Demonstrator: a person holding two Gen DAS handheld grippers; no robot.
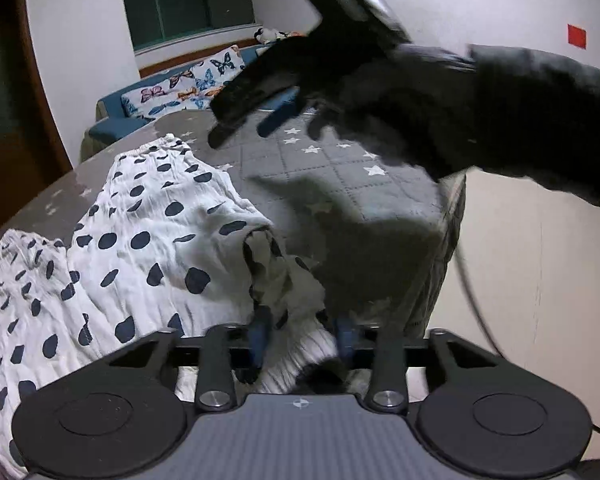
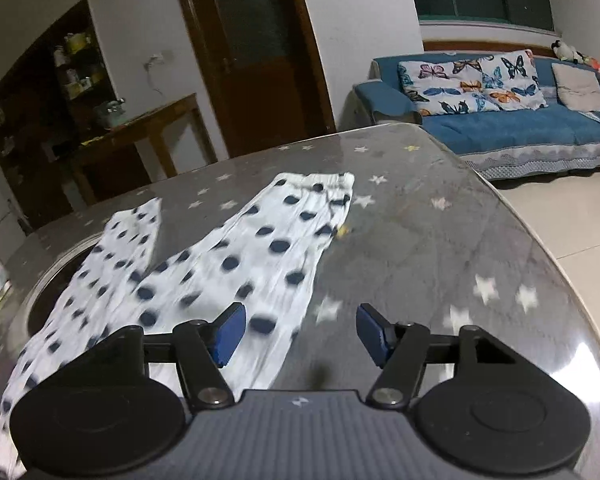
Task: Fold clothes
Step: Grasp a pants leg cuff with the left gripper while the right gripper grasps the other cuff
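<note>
The spotty pants (image 2: 228, 264) lie on the table (image 2: 440, 240), legs spread apart. The left hand-held gripper (image 1: 304, 336) pinches a corner of cloth, maybe to lift it over. The right hand-held gripper (image 2: 300, 334) hangs above, its fingers wide apart, holding nothing.

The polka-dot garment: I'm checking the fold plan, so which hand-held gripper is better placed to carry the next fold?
Left. The left hand-held gripper is already at the polka-dot garment's bunched edge, fabric between its fingers. The right hand-held gripper is open, holding nothing.
</note>
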